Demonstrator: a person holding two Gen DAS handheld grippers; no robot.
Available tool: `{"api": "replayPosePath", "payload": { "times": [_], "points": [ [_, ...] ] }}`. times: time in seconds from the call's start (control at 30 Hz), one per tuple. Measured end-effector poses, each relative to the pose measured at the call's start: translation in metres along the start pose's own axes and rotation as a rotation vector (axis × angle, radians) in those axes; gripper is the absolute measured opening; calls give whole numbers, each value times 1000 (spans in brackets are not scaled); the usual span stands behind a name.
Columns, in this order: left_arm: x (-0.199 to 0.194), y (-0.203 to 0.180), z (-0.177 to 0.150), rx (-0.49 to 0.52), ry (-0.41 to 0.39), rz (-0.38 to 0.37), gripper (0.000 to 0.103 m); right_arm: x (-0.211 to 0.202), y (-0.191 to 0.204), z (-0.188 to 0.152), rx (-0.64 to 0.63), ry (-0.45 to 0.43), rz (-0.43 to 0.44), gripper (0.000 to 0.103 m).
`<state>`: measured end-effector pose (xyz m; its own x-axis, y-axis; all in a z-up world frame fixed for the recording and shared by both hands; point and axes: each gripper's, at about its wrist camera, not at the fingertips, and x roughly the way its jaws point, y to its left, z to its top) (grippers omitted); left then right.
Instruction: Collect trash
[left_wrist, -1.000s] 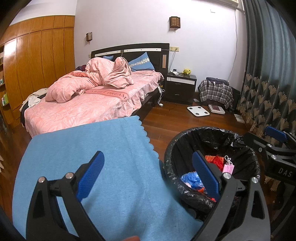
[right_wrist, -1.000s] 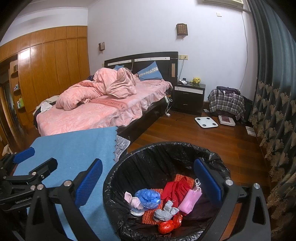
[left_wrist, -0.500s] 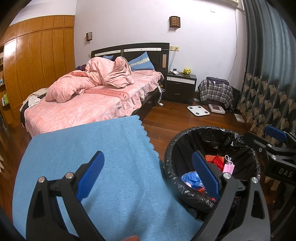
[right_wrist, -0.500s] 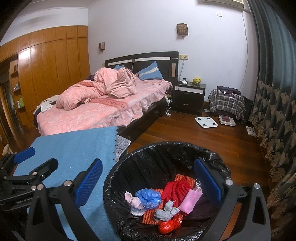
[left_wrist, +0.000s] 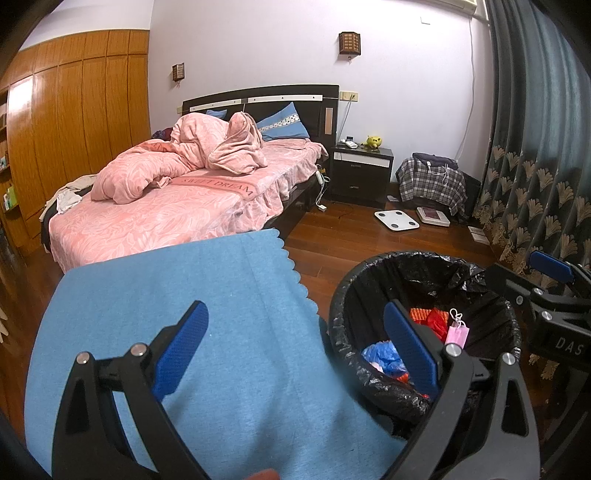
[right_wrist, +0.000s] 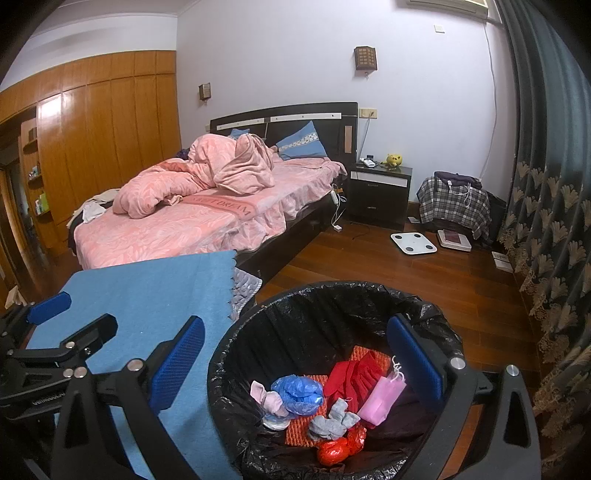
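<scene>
A round bin with a black liner (right_wrist: 332, 295) stands on the floor right of a blue cloth-covered surface (right_wrist: 155, 291); it also shows in the left wrist view (left_wrist: 436, 266). Inside lie a pink mask (right_wrist: 380, 400), a blue plastic bag (right_wrist: 299, 393), red crumpled wrappers (right_wrist: 338, 448), a red cloth (right_wrist: 351, 376) and grey bits (right_wrist: 332, 421). My right gripper (right_wrist: 295, 365) is open and empty, above the bin. My left gripper (left_wrist: 295, 343) is open and empty, over the blue cloth (left_wrist: 207, 295) beside the bin.
A pink bed (left_wrist: 177, 206) lies behind the blue surface. A black nightstand (right_wrist: 380, 192), a white scale (right_wrist: 413, 242), a plaid-covered pile (right_wrist: 454, 203) and curtains (right_wrist: 546, 221) line the far and right sides on wooden floor (right_wrist: 369, 262).
</scene>
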<state>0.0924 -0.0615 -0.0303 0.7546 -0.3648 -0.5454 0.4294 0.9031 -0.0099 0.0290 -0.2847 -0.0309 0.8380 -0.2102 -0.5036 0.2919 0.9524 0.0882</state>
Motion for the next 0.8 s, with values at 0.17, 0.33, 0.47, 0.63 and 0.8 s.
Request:
{"api": "replayPosePath", "payload": {
  "times": [0.17,0.33,0.47,0.63,0.8],
  "points": [
    [0,1,0,0,0,-1,93,0,0,0,-1,1,0,97],
    [0,0,1,-2,1,0,93,0,1,0,0,1,0,97],
    [0,0,1,1,0,0,93,0,1,0,0,1,0,97],
    [0,0,1,0,2,0,93,0,1,1,-1,2,0,97],
    [0,0,1,0,2,0,93,1,1,1,-2,4,0,97]
  ]
}}
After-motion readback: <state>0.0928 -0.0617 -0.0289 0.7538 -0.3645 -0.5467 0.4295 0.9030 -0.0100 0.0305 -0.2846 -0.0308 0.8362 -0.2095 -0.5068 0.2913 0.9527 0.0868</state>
